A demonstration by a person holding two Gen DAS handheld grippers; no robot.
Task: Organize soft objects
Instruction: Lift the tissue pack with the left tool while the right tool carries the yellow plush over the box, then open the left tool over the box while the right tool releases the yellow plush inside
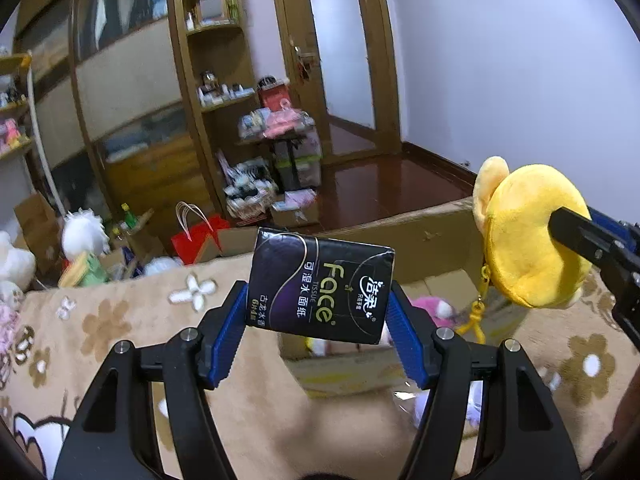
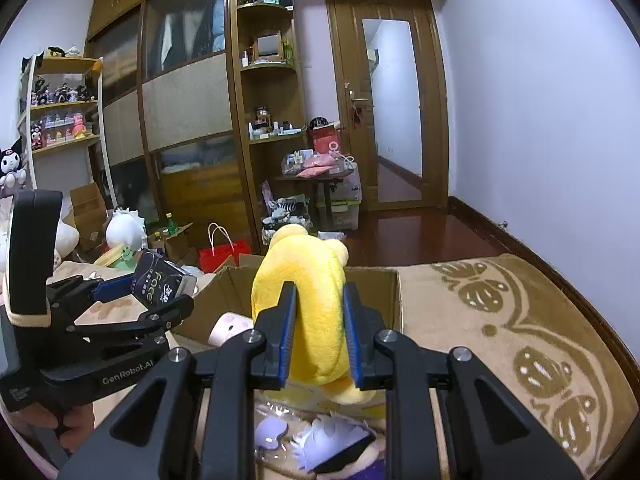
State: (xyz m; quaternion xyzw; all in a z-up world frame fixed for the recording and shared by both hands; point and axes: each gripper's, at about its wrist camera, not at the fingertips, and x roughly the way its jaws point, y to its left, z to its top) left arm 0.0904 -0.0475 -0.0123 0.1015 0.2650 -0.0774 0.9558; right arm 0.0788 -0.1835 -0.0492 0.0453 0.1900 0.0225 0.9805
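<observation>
My left gripper [image 1: 318, 304] is shut on a black tissue pack [image 1: 320, 284] and holds it in the air above an open cardboard box [image 1: 420, 236]. The pack also shows in the right wrist view [image 2: 162, 284], held by the left gripper [image 2: 140, 292]. My right gripper [image 2: 319, 312] is shut on a yellow plush toy [image 2: 304, 304] above the same box [image 2: 372, 292]. The plush also shows in the left wrist view [image 1: 528, 236], with a yellow clip hanging under it. Several plush toys lie inside the box, a pink one [image 1: 432, 308] and a white-purple one [image 2: 332, 444].
The box sits on a beige flowered blanket [image 1: 120, 320] that spreads to both sides [image 2: 520, 340]. Beyond it stand a red bag [image 2: 224, 252], white plush toys [image 2: 124, 228], cardboard boxes, a cluttered small table [image 2: 320, 176], wooden shelves and a door [image 2: 392, 108].
</observation>
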